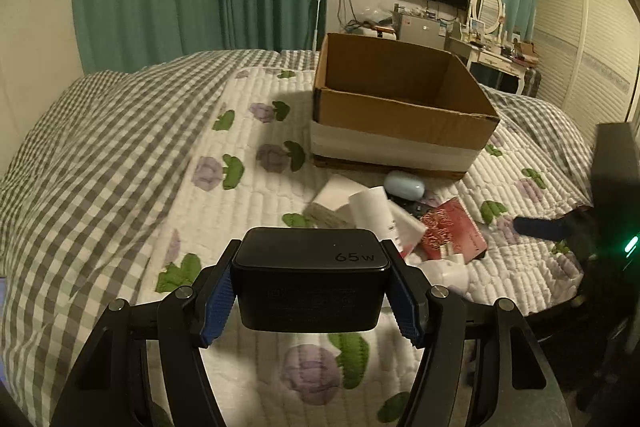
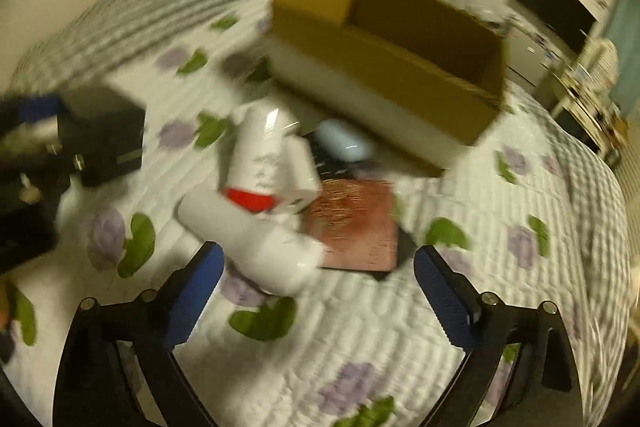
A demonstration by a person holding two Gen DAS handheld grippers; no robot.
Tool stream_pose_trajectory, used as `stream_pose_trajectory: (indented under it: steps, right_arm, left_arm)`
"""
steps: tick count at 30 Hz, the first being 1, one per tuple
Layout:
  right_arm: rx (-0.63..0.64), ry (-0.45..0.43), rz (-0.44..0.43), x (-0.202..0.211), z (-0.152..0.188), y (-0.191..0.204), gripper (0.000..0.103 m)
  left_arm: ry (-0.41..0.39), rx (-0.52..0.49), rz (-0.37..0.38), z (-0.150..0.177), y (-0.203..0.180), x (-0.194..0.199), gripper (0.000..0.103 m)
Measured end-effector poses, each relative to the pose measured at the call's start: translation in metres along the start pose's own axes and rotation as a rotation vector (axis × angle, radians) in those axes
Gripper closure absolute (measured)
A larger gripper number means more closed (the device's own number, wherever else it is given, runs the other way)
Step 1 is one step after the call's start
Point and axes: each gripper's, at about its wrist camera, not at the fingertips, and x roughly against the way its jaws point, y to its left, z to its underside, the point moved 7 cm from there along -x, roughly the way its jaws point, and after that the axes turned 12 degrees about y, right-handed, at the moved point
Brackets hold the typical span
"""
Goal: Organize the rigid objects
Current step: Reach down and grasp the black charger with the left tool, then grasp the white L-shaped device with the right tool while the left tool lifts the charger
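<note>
Left wrist view: the left gripper (image 1: 311, 297) is clamping a black charger (image 1: 310, 285) above the quilt (image 1: 120, 155), short of the cardboard box (image 1: 400, 115). The right gripper (image 2: 318, 301) is gaping empty before the white tubes (image 2: 256, 211), nearer than that box.

One cardboard box (image 1: 400, 107) sits upper centre. One black charger block (image 1: 310, 291) shows at lower centre. The pile at centre right holds one pale blue case (image 1: 404, 185), one red booklet (image 1: 452, 227) and at least two white tubes (image 1: 370, 211).
</note>
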Motion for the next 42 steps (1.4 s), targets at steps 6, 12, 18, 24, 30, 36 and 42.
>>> stream_pose_trajectory:
  steps: [6, 12, 18, 24, 30, 36, 42]
  right_arm:
    - [0.053, 0.036, -0.020, -0.030, -0.004, 0.024, 0.020]
    - [0.070, 0.054, -0.013, -0.048, -0.005, 0.035, 0.040]
    - [-0.006, -0.033, -0.002, -0.020, -0.005, 0.019, 0.041]
    - [-0.083, -0.115, 0.001, 0.032, -0.008, -0.009, 0.041]
    - [-0.138, -0.202, 0.019, 0.107, -0.020, -0.036, 0.041]
    - [-0.155, -0.299, 0.079, 0.179, -0.055, -0.065, 0.041]
    - [-0.168, -0.348, 0.112, 0.207, -0.103, -0.095, 0.041]
  left_arm:
    - [0.011, 0.015, -0.021, 0.003, 0.009, -0.007, 0.035]
    - [0.025, 0.049, -0.022, 0.006, 0.018, -0.010, 0.035]
    - [0.006, 0.072, -0.005, 0.004, 0.021, -0.002, 0.035]
    - [-0.022, 0.057, -0.018, -0.004, 0.014, 0.025, 0.035]
    - [-0.070, 0.024, 0.019, -0.029, -0.004, 0.066, 0.035]
    - [-0.158, -0.035, 0.035, -0.077, -0.024, 0.105, 0.035]
    - [-0.218, -0.071, 0.045, -0.137, -0.032, 0.107, 0.035]
